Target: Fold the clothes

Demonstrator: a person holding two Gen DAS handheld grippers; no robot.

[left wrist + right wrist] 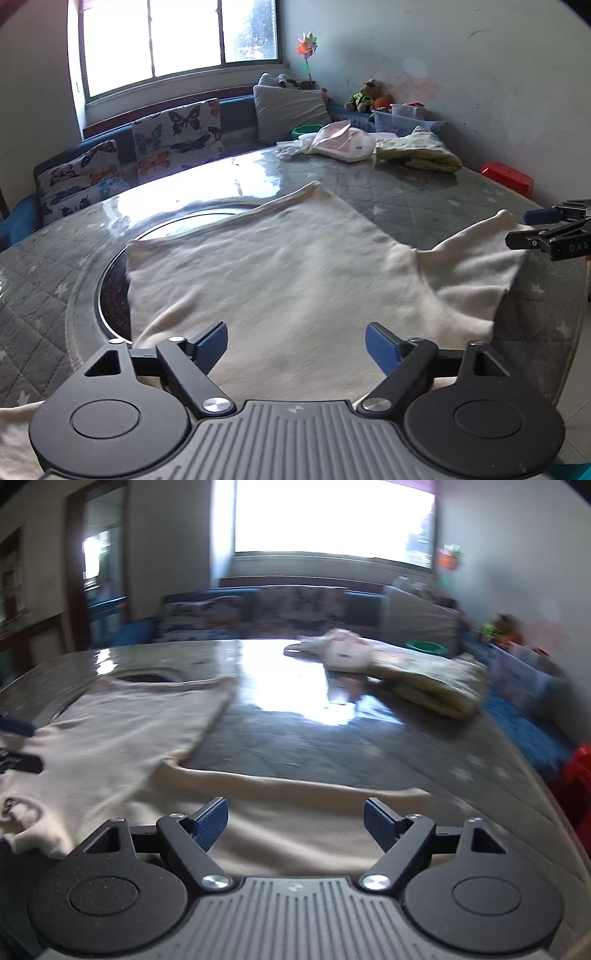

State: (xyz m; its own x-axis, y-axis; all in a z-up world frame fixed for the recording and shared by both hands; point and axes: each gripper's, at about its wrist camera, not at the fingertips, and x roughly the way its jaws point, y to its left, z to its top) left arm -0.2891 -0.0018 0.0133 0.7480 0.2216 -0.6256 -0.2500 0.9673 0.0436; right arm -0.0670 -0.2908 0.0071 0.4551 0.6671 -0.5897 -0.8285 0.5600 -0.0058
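Observation:
A cream-white shirt (280,273) lies spread flat on the table, its body reaching away from me and one sleeve (476,258) stretched out to the right. My left gripper (295,343) hovers over the shirt's near end, jaws wide apart with nothing between them. In the left wrist view my right gripper (532,225) pokes in at the right edge, beside the tip of that sleeve. The right wrist view is blurred: my right gripper (295,821) is open above the sleeve (295,797), and the shirt's body (122,731) lies to its left. My left gripper (20,746) shows at that view's left edge.
The round table (424,199) has a quilted grey cover under glossy plastic and a dark round inset (114,291) partly under the shirt. Folded clothes (417,153) and a pink-white bundle (340,142) sit at its far side. A cushioned bench (173,136), a red stool (508,177) and toy boxes stand beyond.

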